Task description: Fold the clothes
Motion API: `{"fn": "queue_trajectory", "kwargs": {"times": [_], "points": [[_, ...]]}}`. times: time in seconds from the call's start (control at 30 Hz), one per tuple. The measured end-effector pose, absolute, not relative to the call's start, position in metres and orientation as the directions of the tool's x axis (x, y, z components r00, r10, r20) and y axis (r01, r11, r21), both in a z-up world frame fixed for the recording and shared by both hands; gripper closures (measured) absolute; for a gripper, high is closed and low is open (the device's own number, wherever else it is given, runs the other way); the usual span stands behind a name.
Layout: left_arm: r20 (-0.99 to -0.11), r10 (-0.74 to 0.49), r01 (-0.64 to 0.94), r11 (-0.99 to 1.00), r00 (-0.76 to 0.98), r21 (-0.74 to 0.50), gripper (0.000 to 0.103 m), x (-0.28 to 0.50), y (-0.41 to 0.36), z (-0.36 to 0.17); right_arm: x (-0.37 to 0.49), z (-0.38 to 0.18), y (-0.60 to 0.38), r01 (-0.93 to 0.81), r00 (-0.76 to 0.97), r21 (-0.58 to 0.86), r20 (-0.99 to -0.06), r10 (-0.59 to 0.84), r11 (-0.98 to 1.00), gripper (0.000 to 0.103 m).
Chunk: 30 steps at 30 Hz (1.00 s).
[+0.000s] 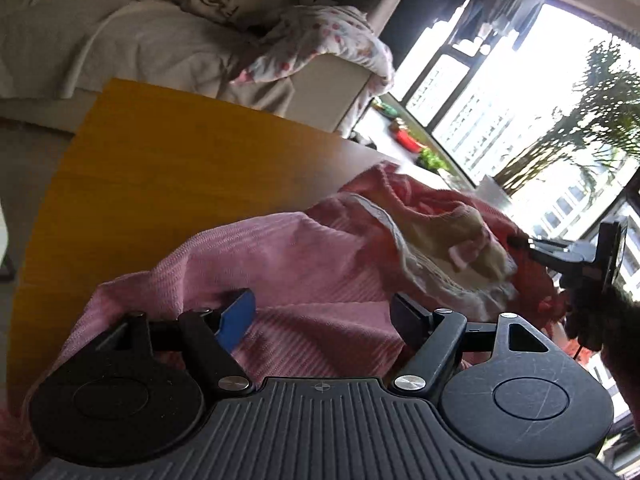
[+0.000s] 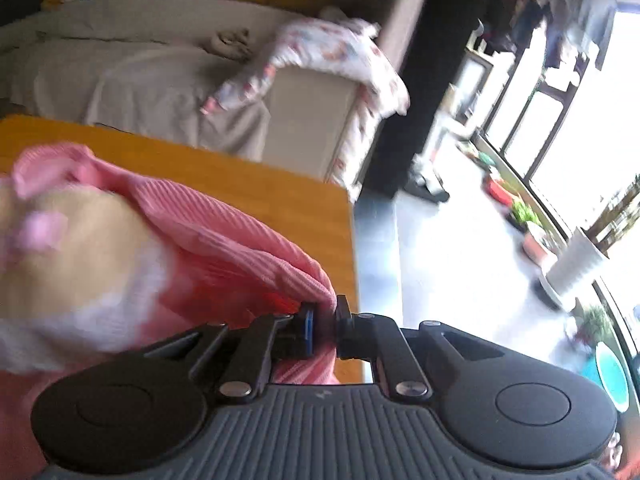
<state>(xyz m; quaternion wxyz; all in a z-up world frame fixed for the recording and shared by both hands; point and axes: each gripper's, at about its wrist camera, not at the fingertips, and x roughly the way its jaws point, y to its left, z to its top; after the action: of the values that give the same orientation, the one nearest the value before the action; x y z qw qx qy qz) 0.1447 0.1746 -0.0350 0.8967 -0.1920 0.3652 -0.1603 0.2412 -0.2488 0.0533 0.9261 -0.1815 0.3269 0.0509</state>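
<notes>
An orange wooden tabletop is filling the foreground. Beyond its far edge a beige sofa is standing, a floral blanket hanging over its arm. To the right of the sofa, tall dark-framed windows are letting in glaring daylight, with potted plants sitting on the pale glossy floor beneath them.

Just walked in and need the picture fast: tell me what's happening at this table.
A person with a handheld gripper in each hand is folding a pink knitted garment on the orange-topped table. The right gripper is shut on a bunched edge of the garment near the table's corner. The left gripper is open over the cloth, gripping nothing. The garment is still rumpled, its cream and white front showing.
</notes>
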Motion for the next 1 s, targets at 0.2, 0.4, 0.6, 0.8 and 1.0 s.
{"fn": "queue_trajectory", "kwargs": {"times": [0.2, 0.4, 0.6, 0.8, 1.0], "points": [[-0.611, -0.365, 0.099, 0.900, 0.703, -0.424, 0.022, 0.164, 0.170, -0.022, 0.224, 0.041, -0.260, -0.216, 0.758, -0.160, -0.650, 0.062, 0.963, 0.094], [-0.521, -0.521, 0.281, 0.836, 0.676, -0.472, 0.011, 0.147, 0.134, -0.001, 0.179, 0.044, -0.211, -0.404, 0.654, 0.014, -0.695, 0.300, 0.915, 0.094], [-0.560, -0.521, 0.275, 0.841, 0.643, -0.466, 0.010, 0.149, 0.130, -0.013, 0.128, 0.070, -0.171, -0.606, 0.621, -0.040, -0.647, 0.442, 0.794, 0.094], [-0.576, -0.496, 0.194, 0.841, 0.650, -0.505, 0.011, 0.160, 0.163, -0.031, 0.173, 0.097, -0.207, -0.405, 0.820, -0.329, -0.543, 0.180, 0.853, 0.096], [-0.570, -0.492, 0.212, 0.848, 0.658, -0.486, 0.010, 0.171, 0.159, -0.032, 0.236, 0.073, -0.244, -0.228, 0.847, -0.354, -0.532, 0.005, 0.907, 0.096]]}}
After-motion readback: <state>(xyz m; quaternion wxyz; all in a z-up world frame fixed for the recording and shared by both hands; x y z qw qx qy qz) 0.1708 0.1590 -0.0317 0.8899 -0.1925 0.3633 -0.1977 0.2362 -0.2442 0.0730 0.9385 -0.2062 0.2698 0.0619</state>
